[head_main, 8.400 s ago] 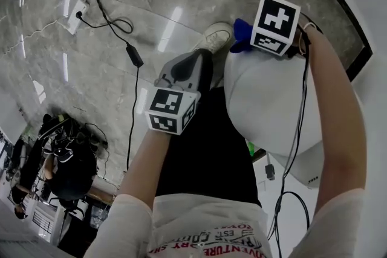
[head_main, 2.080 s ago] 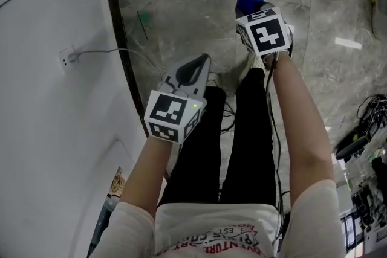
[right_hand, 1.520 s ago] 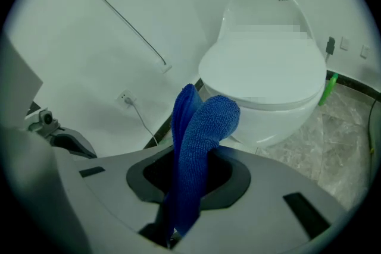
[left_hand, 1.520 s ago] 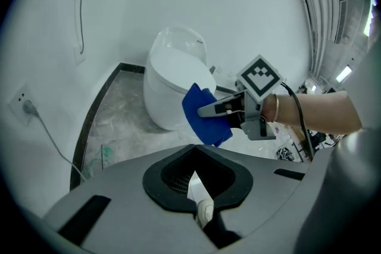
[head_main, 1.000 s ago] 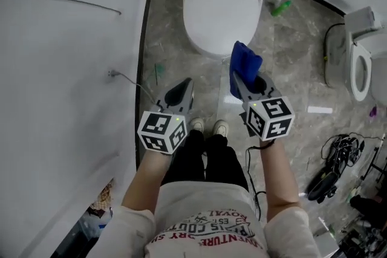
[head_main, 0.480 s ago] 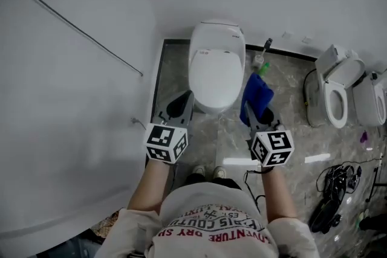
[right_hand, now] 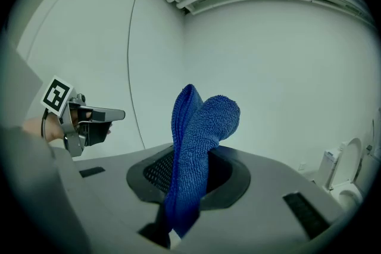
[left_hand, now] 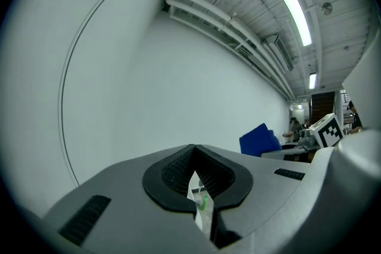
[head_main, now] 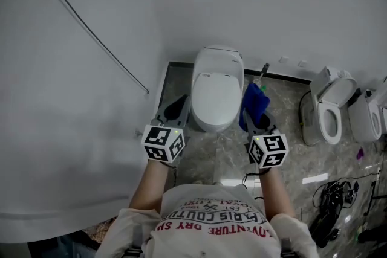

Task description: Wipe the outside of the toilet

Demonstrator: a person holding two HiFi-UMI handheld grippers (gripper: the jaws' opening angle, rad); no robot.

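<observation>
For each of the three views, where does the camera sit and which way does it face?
Head view: on the person's head, looking steeply down at the toilet; shows forearms, left gripper, right gripper holding the blue cloth.
Left gripper view: on the left gripper, facing a white wall over its shut jaws.
Right gripper view: on the right gripper, facing a wall corner past the clamped cloth.
Shared: all three show the blue cloth.
</observation>
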